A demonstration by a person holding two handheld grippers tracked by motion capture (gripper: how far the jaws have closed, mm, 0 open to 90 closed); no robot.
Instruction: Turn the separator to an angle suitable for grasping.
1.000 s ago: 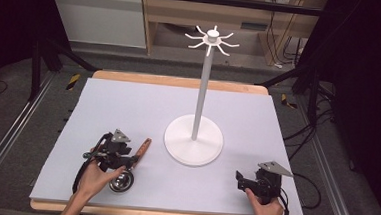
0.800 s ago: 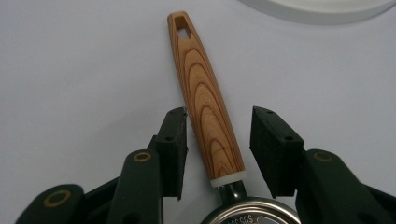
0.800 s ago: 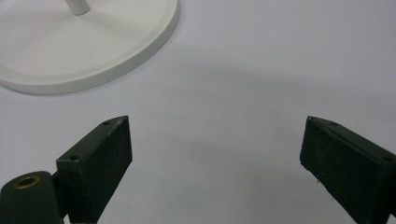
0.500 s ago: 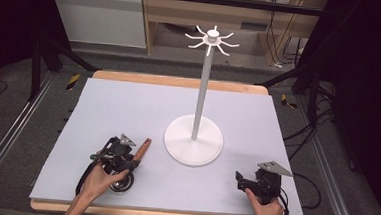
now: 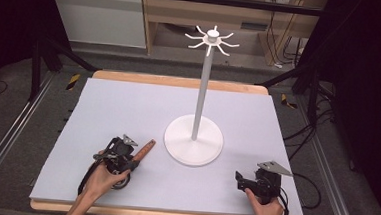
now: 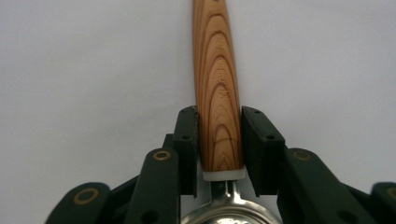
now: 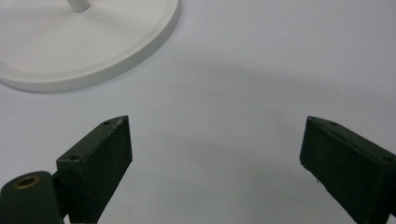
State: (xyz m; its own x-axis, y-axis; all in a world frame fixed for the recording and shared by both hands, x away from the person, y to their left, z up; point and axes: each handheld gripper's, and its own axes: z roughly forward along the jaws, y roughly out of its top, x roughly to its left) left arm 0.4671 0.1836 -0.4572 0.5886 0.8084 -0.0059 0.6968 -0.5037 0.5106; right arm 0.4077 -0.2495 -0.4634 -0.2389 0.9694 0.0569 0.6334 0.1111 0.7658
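Left hand-held gripper (image 5: 125,159), lower left of the high view: its jaws have just been closing and now clamp the wooden handle (image 6: 217,88) of a utensil. In the left gripper view both black pads press the handle's sides near its lower end, just above a white collar (image 6: 224,175) and a shiny metal neck (image 6: 229,205) at the bottom edge of the frame. The handle runs straight up the middle of that frame, grain showing, over the pale desk surface (image 6: 84,65).

In the high view the handle's free end pokes out up and to the right of the gripper, lying low on the desk, near the rim of the white stand's base but apart from it. A dark round part of the utensil sits under the hand (image 5: 101,179); what it is I cannot tell.

Right hand-held gripper (image 5: 244,181), lower right of the high view: jaws wide apart, nothing between them, bare desk under them in the right gripper view. Right hand (image 5: 267,212) grips it from behind.

White stand (image 5: 194,138): round base at centre of the desk, thin upright pole, ring of curved hooks (image 5: 211,38) on top. Base edge shows upper left in the right gripper view.
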